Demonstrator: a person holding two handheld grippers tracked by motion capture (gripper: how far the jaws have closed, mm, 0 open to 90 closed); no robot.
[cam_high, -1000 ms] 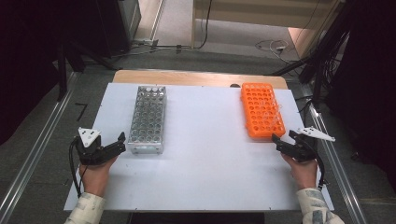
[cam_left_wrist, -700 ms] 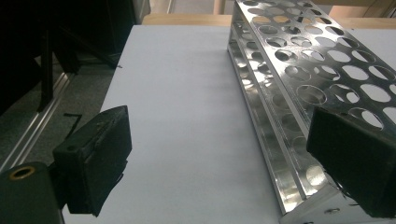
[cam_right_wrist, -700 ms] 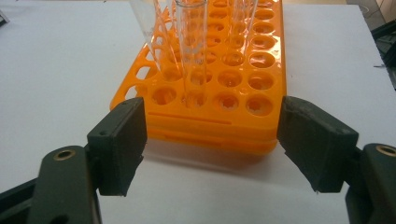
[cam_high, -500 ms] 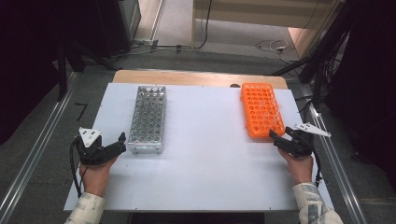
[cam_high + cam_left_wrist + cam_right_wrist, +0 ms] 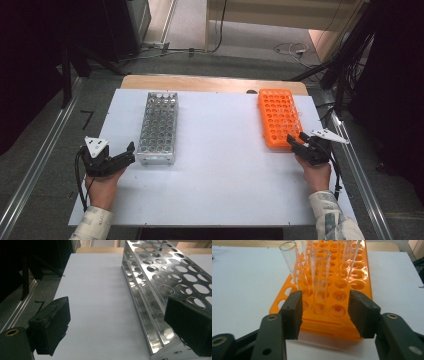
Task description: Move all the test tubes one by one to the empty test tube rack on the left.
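**Right gripper closing in on the first tube; nothing moved yet**

The right gripper sat at the near end of the orange plastic test-tube rack, its black jaws about half apart and just narrowed from a wider spread. Between them, but clear of both pads, stood a clear glass test tube in a hole of the rack's near rows. The pads did not touch it, so nothing was gripped. A second clear tube leaned just to the left of the first, and a few more stood farther back in the orange rack.

The left gripper rested near the near end of the shiny silver metal test-tube rack, well apart from the orange rack across the white table top. Its jaws stood wide open and empty, one pad beside the metal rack's near corner, the other over bare table.

Every hole of the metal rack that could be seen was empty. Judged from that, the work of carrying tubes from the orange rack had barely begun: the approach to the first tube looked done, while the grip, the lift, the carry across and the placing into the metal rack all remained, and the same again for the other tubes.
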